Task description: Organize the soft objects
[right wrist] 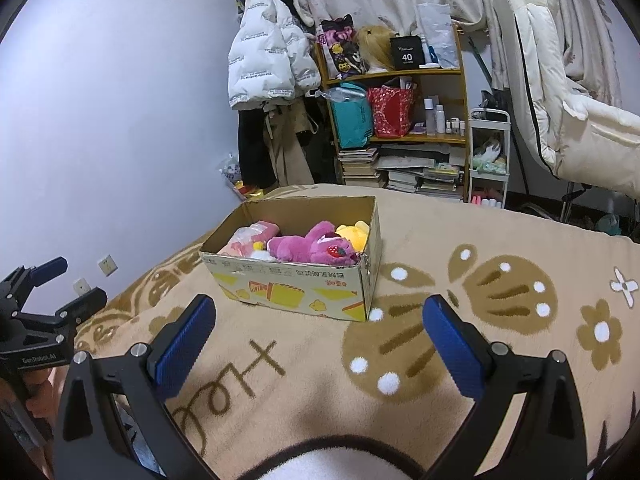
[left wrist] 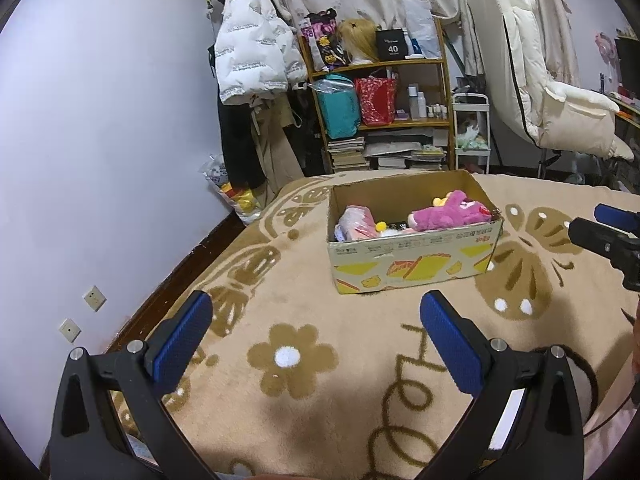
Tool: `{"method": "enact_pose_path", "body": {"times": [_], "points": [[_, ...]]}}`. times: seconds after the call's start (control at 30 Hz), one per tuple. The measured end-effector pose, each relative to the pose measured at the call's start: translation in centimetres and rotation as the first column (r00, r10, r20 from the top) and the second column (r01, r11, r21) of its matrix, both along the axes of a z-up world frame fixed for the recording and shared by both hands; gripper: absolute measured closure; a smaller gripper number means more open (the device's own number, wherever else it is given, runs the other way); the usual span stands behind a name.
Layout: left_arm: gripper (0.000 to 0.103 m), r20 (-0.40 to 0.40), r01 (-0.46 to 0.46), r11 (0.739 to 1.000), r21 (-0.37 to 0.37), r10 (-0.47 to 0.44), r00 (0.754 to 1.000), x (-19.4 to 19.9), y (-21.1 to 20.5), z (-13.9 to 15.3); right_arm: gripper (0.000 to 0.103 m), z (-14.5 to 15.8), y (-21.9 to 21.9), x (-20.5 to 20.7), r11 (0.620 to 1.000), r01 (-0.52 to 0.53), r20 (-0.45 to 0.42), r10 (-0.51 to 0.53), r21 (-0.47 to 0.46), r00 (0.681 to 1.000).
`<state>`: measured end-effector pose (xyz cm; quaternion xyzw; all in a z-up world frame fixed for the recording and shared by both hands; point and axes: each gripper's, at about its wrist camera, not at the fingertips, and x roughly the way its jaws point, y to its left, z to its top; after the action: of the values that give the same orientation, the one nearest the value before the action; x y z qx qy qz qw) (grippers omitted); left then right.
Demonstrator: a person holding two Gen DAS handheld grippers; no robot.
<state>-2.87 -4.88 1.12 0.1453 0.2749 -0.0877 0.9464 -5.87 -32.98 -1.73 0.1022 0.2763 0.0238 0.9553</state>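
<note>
An open cardboard box [left wrist: 416,258] stands on the beige blanket, and it also shows in the right wrist view [right wrist: 296,286]. Inside lie a magenta plush bear [left wrist: 448,213] [right wrist: 308,246], a yellow plush [right wrist: 354,234], and a pink soft item [left wrist: 358,222] [right wrist: 250,236]. My left gripper [left wrist: 316,308] is open and empty, held above the blanket short of the box. My right gripper [right wrist: 320,312] is open and empty, also short of the box. Each gripper shows at the edge of the other's view [left wrist: 600,224] [right wrist: 60,284].
The beige blanket [left wrist: 320,360] with brown flower and butterfly patterns covers the bed. A wall [left wrist: 100,140] is at the left. Behind the bed stand a cluttered wooden shelf [left wrist: 384,96], hanging coats [left wrist: 252,60] and a white chair [left wrist: 560,100].
</note>
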Motion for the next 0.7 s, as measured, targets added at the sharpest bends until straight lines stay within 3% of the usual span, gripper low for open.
{"method": "enact_pose_path", "body": {"times": [0.7], "points": [[0.000,-0.001,-0.002,1.000,-0.001,0.002,1.000,-0.09,0.03,-0.12,0.000,-0.02,0.28,-0.01,1.000,-0.001,0.000,0.001,-0.002,1.000]]}}
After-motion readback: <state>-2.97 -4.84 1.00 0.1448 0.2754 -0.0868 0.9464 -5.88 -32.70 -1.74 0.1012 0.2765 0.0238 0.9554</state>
